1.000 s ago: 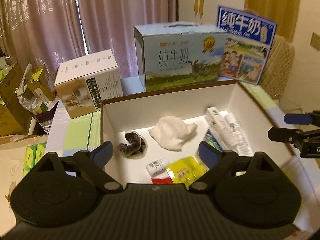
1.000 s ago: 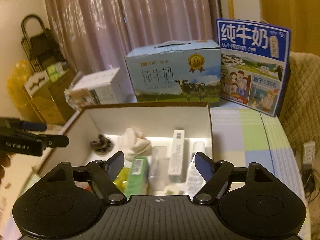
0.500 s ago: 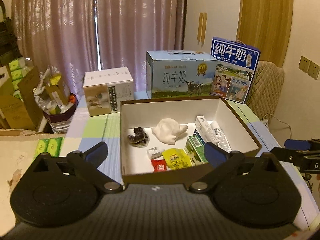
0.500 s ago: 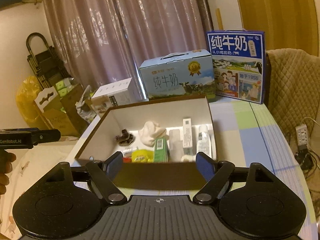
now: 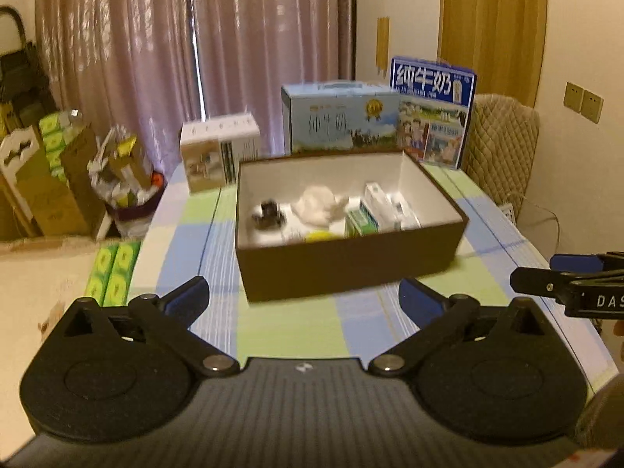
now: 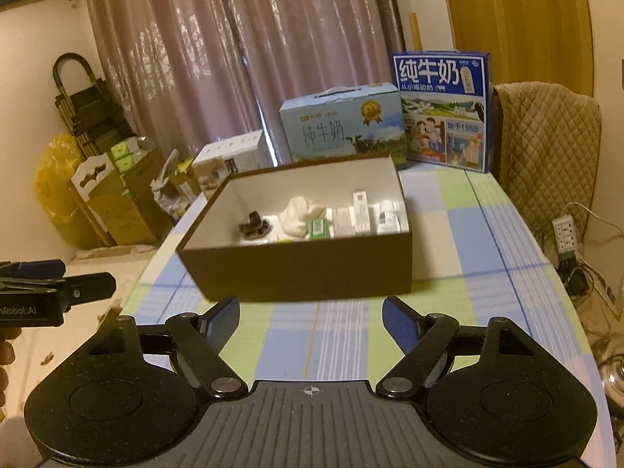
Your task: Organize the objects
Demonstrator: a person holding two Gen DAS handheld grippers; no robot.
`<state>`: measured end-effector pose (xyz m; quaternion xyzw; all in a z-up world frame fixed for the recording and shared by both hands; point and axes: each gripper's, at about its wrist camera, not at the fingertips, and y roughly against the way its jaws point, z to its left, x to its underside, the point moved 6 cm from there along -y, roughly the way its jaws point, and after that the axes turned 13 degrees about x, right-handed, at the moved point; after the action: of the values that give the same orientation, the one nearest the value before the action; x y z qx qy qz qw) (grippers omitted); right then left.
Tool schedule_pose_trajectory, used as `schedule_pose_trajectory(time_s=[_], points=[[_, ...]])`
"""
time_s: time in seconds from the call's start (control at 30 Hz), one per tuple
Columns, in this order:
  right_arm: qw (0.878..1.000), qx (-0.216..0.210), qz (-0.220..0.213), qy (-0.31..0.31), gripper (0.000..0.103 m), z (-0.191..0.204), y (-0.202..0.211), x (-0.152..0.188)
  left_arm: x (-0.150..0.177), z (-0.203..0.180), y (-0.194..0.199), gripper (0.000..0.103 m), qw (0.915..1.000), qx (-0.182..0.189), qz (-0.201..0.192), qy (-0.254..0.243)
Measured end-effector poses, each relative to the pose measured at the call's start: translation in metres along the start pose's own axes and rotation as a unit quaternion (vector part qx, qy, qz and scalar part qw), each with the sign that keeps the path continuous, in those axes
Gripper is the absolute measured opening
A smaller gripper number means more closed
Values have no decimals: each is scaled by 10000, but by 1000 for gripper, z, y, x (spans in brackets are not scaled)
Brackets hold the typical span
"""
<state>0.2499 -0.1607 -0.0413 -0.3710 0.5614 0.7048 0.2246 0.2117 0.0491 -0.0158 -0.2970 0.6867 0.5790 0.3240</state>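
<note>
The left gripper (image 5: 304, 298) is hovering over the checked tablecloth (image 5: 288, 327) with its blue-padded fingers spread wide and nothing between them. The right gripper (image 6: 311, 318) is doing the same on its side, fingers parted and empty, short of the brown box (image 6: 304, 269). In the right wrist view the left tool is showing at the left edge with the lettering "nRobot.AI" on its body; in the left wrist view the right tool is showing at the right edge with the letters "DAS".

The brown box is sitting open on the table ahead of both grippers, its white inside holding the small things: a dark curled item (image 6: 253, 226) towards the left, a white crumpled cloth (image 6: 298, 214) beside it, a green carton (image 6: 318, 228), a tall white carton (image 6: 360, 210) and a white tube (image 6: 386, 214) towards the right, and something yellow (image 5: 319, 236) near the front wall. Print on these is too small to read.

Behind the box a pale blue milk case (image 6: 343, 128) is standing, reading "纯牛奶" under a gold medal badge, and to its right a darker blue milk case (image 6: 444, 113) is reading "纯牛奶", "从小喝的奶" and "始于1956". A white carton box (image 6: 230, 156) is standing left of them, its text blurred. A quilted chair back (image 6: 546, 148) is rising at the table's right.
</note>
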Motion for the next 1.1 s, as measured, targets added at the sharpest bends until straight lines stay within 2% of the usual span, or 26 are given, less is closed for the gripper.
schedule_pose_trajectory(time_s=[0.23,0.43,0.7,1.1], points=[[9998,36,143,-150,78,-7,32,25,26,-13,37,102,9988,112,9,469],[9996,65,256,-126,78,-8,59,41,40,-29,64,102,9994,35,1,353],[9996,-53,263,45,78,4,87,54,60,-44,80,102,9994,77,178,298],[9992,-175,302,203,78,20,99,64,78,-49,86,102,9991,-20,342,238]])
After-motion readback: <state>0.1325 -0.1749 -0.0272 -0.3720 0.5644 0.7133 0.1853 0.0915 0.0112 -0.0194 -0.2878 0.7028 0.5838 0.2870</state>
